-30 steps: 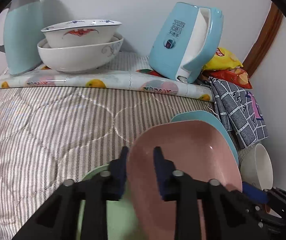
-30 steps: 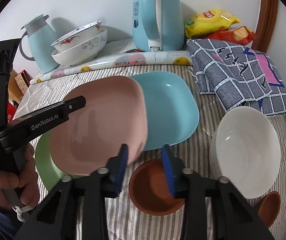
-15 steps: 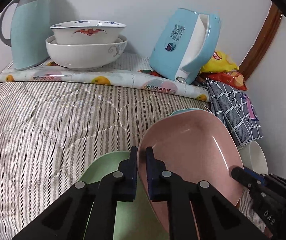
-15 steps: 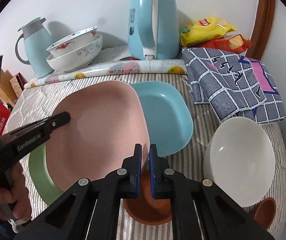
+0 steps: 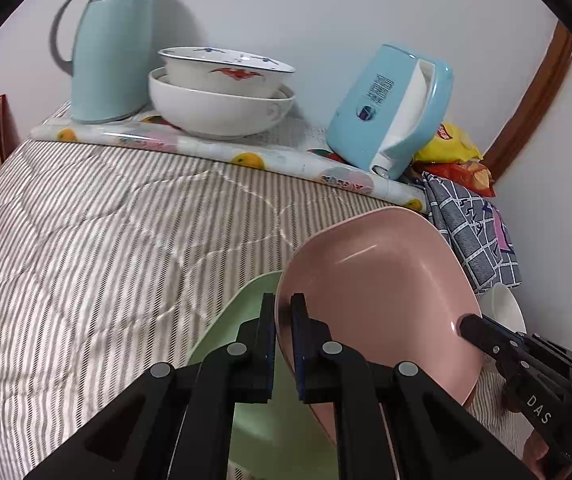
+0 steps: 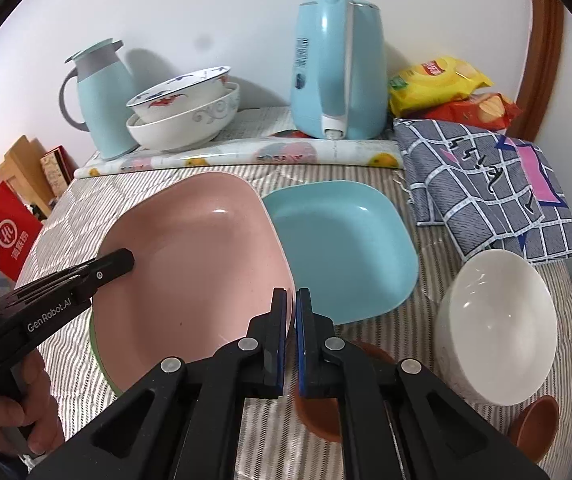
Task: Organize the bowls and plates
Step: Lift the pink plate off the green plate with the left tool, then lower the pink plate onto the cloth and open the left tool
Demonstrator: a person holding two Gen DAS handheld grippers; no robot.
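Right wrist view: both tongs pinching the pink plate

Left tongs [image 5: 282, 312] and right tongs [image 6: 290, 308] are each clamping an opposite rim of the pink plate [image 6: 197, 268], probably sharing its load. It is hovering tilted over the green plate [image 5: 241, 304], near the striped bed cover's [image 5: 105, 240] front edge, seemingly for stacking. Beside it, the blue plate [image 6: 342, 244] is lying flat, awaiting its turn.

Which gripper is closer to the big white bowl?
Right. The right gripper pinches the pink plate edge nearest the white bowl; the left gripper holds the plate's far side.
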